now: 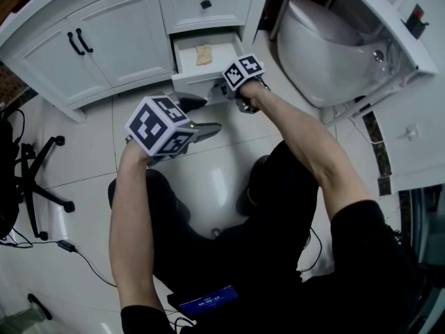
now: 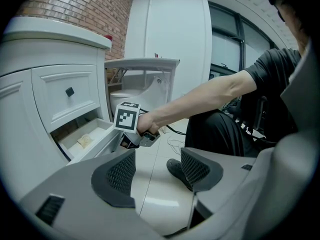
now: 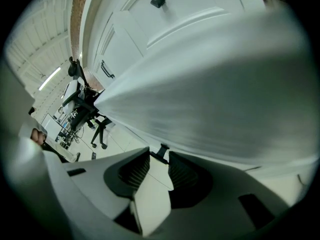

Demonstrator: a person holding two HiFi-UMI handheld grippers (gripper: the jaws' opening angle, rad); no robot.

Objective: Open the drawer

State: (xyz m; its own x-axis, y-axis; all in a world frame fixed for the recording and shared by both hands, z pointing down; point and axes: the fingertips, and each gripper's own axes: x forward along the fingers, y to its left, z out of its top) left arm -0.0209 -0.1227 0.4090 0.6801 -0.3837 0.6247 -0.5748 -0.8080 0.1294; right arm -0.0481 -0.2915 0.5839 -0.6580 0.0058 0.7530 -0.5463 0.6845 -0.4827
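The lower drawer [image 1: 186, 50] of the white vanity stands pulled out, with a beige item [image 1: 204, 54] lying inside. My right gripper [image 1: 221, 91] is at the drawer's front [image 3: 210, 94], under its marker cube [image 1: 243, 70]. In the right gripper view its jaws flank the small black knob [image 3: 161, 151] and are shut on it. My left gripper [image 1: 205, 115] hovers over the floor tiles a little in front of the drawer. It is open with nothing between its pads [image 2: 117, 176]. The left gripper view shows the open drawer [image 2: 85, 139] and the right gripper's cube [image 2: 126, 117].
Above the open drawer is a shut drawer with a black knob [image 1: 206, 4]. Cabinet doors with black handles [image 1: 80, 42] are to the left. A white toilet [image 1: 327, 51] stands at the right, an office chair base [image 1: 35, 179] at the far left. Cables [image 1: 76, 252] lie on the floor.
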